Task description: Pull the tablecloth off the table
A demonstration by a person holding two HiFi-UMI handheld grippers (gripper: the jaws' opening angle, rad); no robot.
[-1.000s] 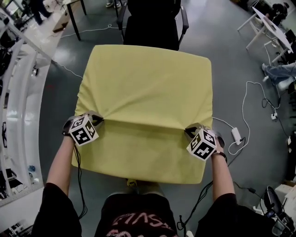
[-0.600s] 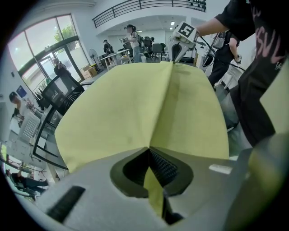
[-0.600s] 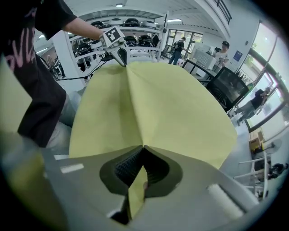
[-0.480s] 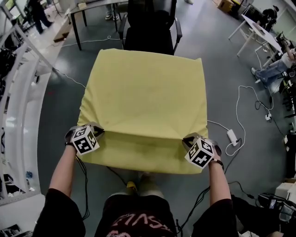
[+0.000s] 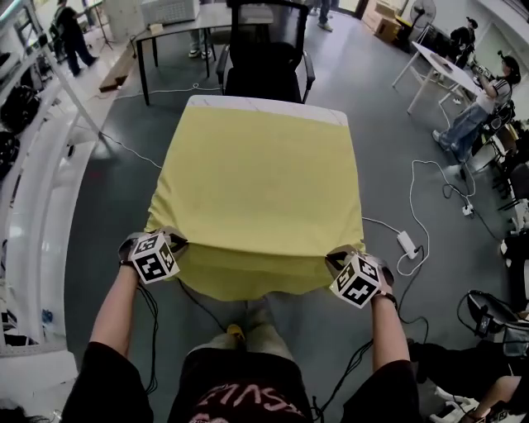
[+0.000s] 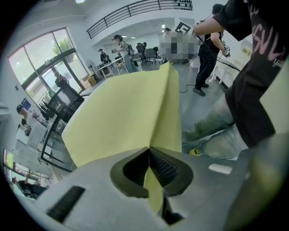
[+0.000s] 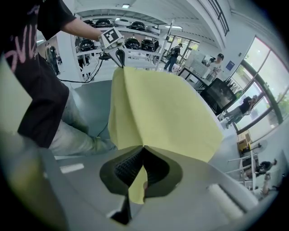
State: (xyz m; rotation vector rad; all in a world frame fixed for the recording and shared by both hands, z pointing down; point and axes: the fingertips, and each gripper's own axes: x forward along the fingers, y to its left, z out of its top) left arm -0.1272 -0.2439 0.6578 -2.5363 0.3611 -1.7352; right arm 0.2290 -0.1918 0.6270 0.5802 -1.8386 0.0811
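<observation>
A yellow tablecloth (image 5: 256, 182) covers most of a white table (image 5: 264, 106), whose bare far strip shows by the black chair. The cloth's near edge is lifted and hangs off the front, stretched between my two grippers. My left gripper (image 5: 172, 240) is shut on the cloth's near left corner; in the left gripper view the tablecloth (image 6: 131, 117) runs out from between the closed jaws of that gripper (image 6: 149, 155). My right gripper (image 5: 335, 256) is shut on the near right corner, and the right gripper view shows the tablecloth (image 7: 162, 113) pinched in the right gripper (image 7: 143, 153).
A black office chair (image 5: 266, 62) stands at the table's far side. Behind it is a dark table (image 5: 178, 21). White cables and a power strip (image 5: 407, 243) lie on the grey floor to the right. People stand at the room's edges. A white railing (image 5: 33, 165) runs along the left.
Both grippers have drawn back toward me and risen a little, dragging the cloth with them. The table's far white edge has come uncovered and more cloth hangs off the near side.
</observation>
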